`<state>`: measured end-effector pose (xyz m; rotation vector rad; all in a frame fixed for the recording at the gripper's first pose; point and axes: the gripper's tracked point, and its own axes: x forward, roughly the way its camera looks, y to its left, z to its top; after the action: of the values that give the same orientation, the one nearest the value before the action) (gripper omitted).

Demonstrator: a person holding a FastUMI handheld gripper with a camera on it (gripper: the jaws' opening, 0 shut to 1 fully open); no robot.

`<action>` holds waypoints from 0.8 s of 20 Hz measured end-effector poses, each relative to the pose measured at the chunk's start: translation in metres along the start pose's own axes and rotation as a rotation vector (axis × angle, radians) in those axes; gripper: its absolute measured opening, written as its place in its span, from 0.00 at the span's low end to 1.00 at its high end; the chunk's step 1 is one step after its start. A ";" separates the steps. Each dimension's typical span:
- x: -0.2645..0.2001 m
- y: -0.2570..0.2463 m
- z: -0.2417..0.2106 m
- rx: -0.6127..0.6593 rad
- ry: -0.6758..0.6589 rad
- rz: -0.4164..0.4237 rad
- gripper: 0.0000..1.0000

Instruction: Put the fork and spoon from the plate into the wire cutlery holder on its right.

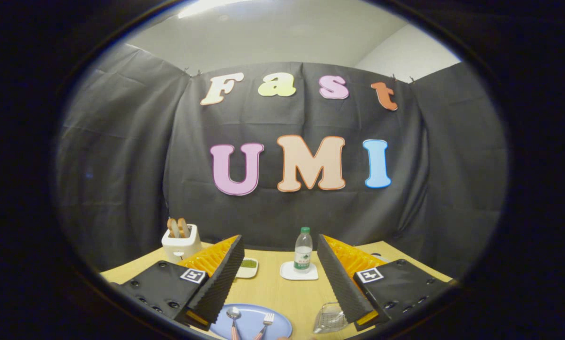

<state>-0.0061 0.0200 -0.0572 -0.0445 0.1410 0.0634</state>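
So I'm hovering the gripper above the counter, and its fingers are sitting spread wide apart, pinching nothing; bare counter is showing in the gap between them.

Looking down between the fingers, at about 6 o'clock from their tips, the plate is lying flat, nearer the left finger than the right. The spoon is resting on it with its bowl pointing toward 12 o'clock, and the fork is lying just beside the spoon at its 3 o'clock, tines pointing away from me and leaning slightly to 1 o'clock. The two are close together but apart at their heads.

At 3 o'clock from the plate, the holder is standing on the counter, partly tucked behind the inner edge of the right finger, so I cannot tell its full shape.

Beyond the fingers, at 12 o'clock, a bottle is standing upright on a coaster. At 9 o'clock from the coaster, a small dish with something green in it is peeking out past the left finger. Further toward 10 o'clock, a toaster is standing near the counter's far edge, with two slices of bread poking up out of it.
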 end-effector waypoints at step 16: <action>-0.016 0.027 -0.163 -0.010 0.428 0.061 1.00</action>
<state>-0.0468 0.0378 -0.2173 -0.0638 0.5704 0.1146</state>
